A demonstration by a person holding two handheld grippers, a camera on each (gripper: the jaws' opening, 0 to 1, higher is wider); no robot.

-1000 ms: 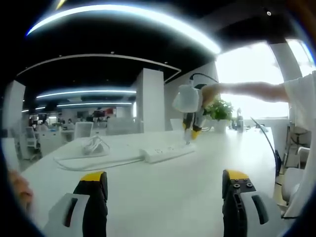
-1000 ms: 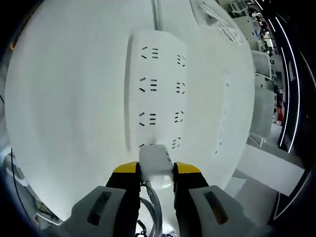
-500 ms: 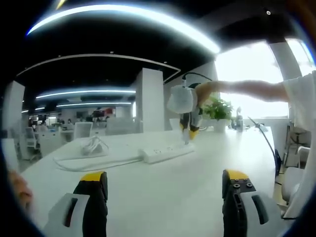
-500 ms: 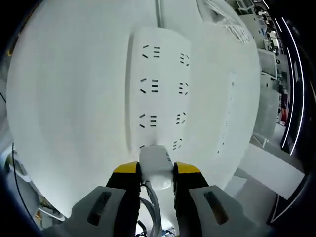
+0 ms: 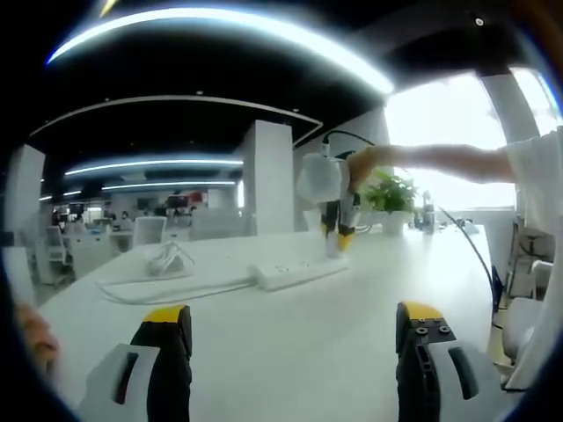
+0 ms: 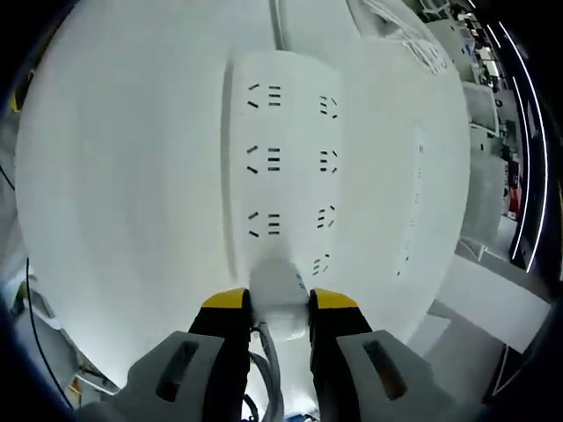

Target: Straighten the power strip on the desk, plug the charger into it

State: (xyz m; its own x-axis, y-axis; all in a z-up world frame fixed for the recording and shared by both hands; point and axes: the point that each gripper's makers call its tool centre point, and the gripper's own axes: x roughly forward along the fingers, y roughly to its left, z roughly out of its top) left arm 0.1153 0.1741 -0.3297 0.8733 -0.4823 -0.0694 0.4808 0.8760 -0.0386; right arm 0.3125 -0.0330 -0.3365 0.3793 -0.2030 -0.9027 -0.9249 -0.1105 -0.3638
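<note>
Right gripper [image 6: 278, 303] clamped on white charger [image 6: 279, 299], cable trailing back between the jaws. Poised over near end of power strip [image 6: 281, 158], charger tip just above or maybe touching the last socket row; too blurred to tell contact. Strip lying flat on white desk [image 6: 123, 176], long axis in line with the jaws, so straightening looks done. Beyond strip's far end, its cord [image 6: 278, 22] running off, loose coil of cable [image 6: 387, 35] past that.

Left gripper [image 5: 286, 338] spread wide, holding nothing, low over desk well short of strip. From there, right gripper [image 5: 339, 230] seen standing upright over strip's right end.

For the step: keep charger square to strip face, prongs lined with one socket's slots, press straight down, no rocking. Spare gripper could pin strip if it slides.

Containers: potted plant [image 5: 390, 198] beyond strip, leaves in pot; nothing else.
</note>
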